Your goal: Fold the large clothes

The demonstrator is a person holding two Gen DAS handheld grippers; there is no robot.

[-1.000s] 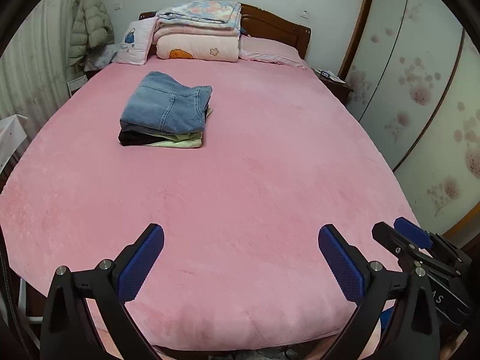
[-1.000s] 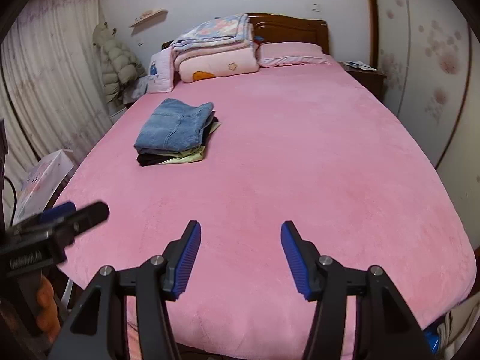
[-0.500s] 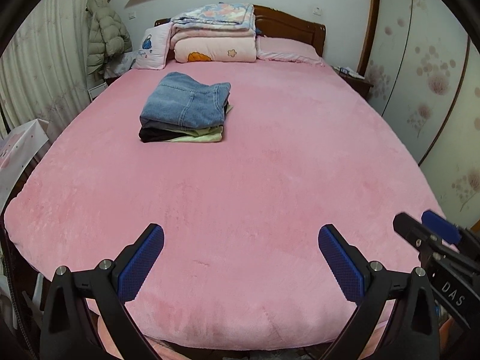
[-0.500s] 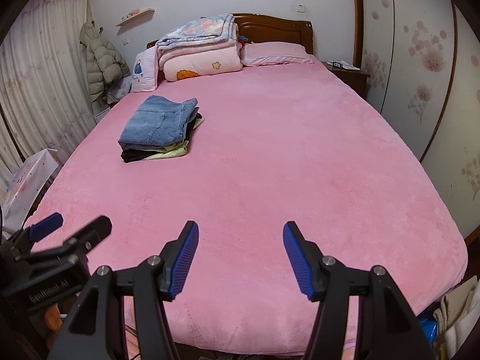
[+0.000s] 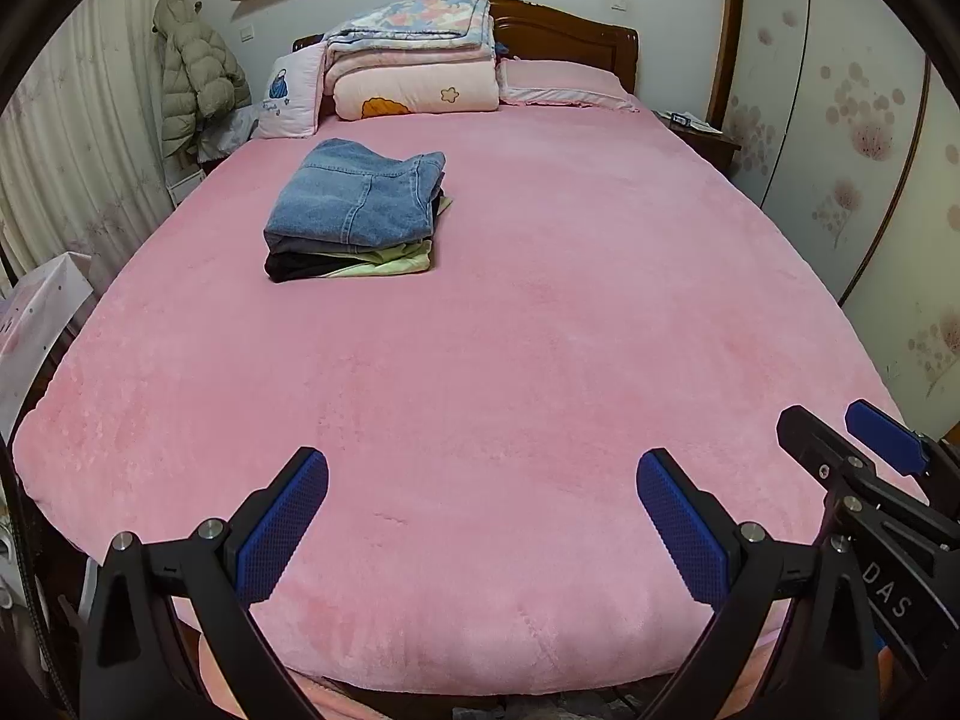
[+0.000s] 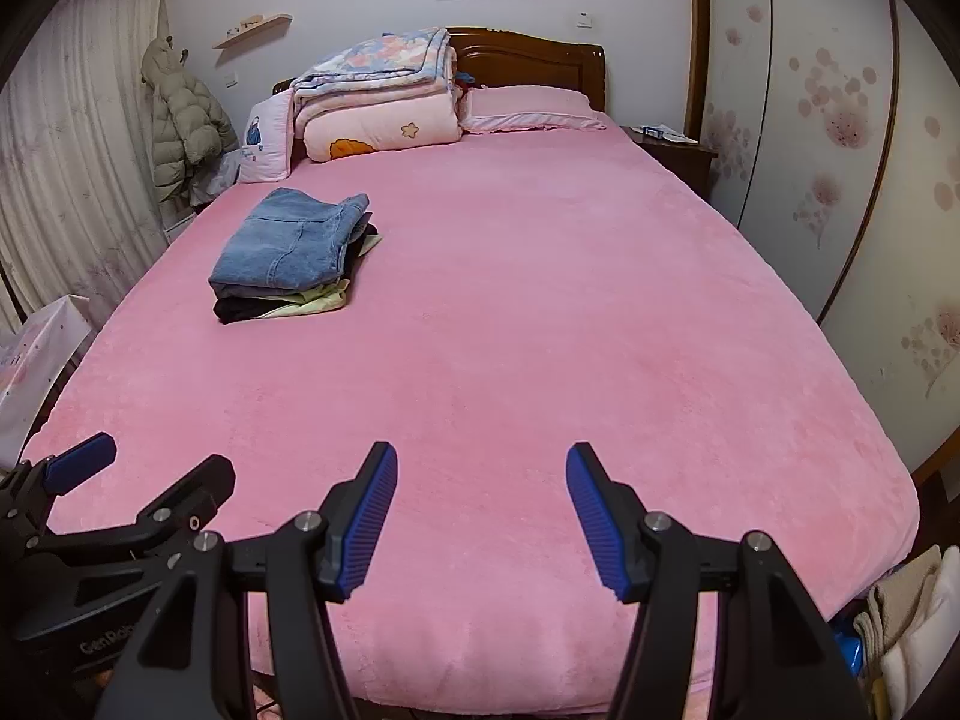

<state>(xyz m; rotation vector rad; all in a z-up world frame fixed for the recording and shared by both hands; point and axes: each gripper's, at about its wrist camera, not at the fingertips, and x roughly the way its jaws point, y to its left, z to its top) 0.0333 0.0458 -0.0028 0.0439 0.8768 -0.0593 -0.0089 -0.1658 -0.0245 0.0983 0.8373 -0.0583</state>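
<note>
Left wrist view: the left gripper [image 5: 480, 480] hangs over the near end of the pink bed [image 5: 540, 330] with its jaws spread wide and nothing between them. The stack of folded clothes [image 5: 354, 213] — jeans on top, dark and pale green pieces beneath — sits far up the bed toward the left, near the pile of quilts [image 5: 414, 69] at the headboard, well apart from either tool. The right gripper [image 5: 864, 450] shows at the right edge, also clear of any fabric.

Right wrist view: the right gripper's jaws are parted too, though less widely, and they hold nothing; below them is only bare bedspread. The folded stack lies up the bed on the left. At the lower right, off the foot of the bed, some cream and tan fabric [image 6: 906, 618] is heaped — possibly garments waiting, though that cannot be told for sure.

Judgement: this looks like a pause between garments, one stack done and no piece in hand. The next move calls for fetching another large garment and spreading it flat on the open middle of the bed
</note>
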